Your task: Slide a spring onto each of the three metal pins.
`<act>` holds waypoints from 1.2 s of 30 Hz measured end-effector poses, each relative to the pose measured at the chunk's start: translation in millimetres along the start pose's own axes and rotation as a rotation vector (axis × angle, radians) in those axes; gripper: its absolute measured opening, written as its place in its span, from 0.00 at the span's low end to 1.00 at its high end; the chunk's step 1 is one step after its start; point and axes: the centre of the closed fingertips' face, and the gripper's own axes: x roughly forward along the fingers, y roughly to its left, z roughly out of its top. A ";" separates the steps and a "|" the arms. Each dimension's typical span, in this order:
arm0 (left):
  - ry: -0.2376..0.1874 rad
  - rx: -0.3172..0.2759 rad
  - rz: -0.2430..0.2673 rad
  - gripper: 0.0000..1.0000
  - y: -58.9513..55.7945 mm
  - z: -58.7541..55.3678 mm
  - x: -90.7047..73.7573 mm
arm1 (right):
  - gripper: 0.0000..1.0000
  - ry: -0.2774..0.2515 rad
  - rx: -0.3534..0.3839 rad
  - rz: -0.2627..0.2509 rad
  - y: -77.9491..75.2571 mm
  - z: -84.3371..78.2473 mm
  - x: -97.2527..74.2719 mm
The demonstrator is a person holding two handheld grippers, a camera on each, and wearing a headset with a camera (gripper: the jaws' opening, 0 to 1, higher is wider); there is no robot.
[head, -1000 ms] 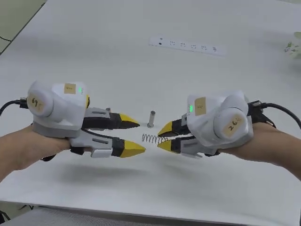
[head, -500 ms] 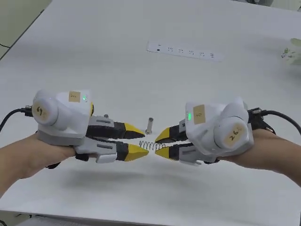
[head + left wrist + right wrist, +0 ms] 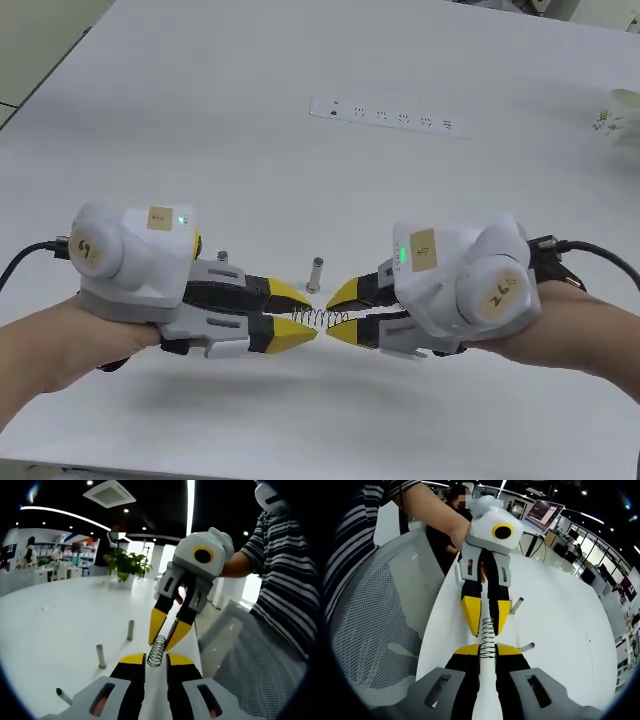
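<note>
A small steel spring (image 3: 320, 318) hangs level above the white table (image 3: 300, 160), bridging my two grippers. My right gripper (image 3: 330, 316) is shut on its right end and my left gripper (image 3: 312, 317) is shut on its left end, yellow tips almost touching. In the left gripper view the spring (image 3: 157, 647) rises from my left gripper (image 3: 156, 659) toward the right gripper (image 3: 161, 644). In the right gripper view the spring (image 3: 488, 632) runs from my right gripper (image 3: 487, 651) to the left gripper (image 3: 485, 634). One metal pin (image 3: 316, 273) stands upright just behind the tips, a second pin (image 3: 222, 257) behind the left gripper, and a third pin (image 3: 62, 696) lies flat.
A white power strip (image 3: 390, 115) lies at the far side of the table, with a small plant (image 3: 620, 110) at the right edge. Black cables trail from both grippers. A grey mesh chair (image 3: 375, 610) sits behind the table's near edge.
My left gripper has moved right and closed its jaws on the free end of the spring held by the right gripper. The grippers now meet tip to tip.
</note>
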 end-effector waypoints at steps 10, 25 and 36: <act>-0.016 -0.004 -0.006 0.05 -1.7 3.7 1.3 | 0.07 -0.009 0.007 0.002 0.9 1.3 -1.6; -0.018 -0.001 -0.003 0.04 -2.8 4.3 2.5 | 0.07 -0.016 0.006 0.000 1.8 3.5 -3.1; -0.025 0.010 -0.014 0.03 -4.7 4.9 2.3 | 0.08 -0.035 0.042 -0.001 2.2 3.4 -3.4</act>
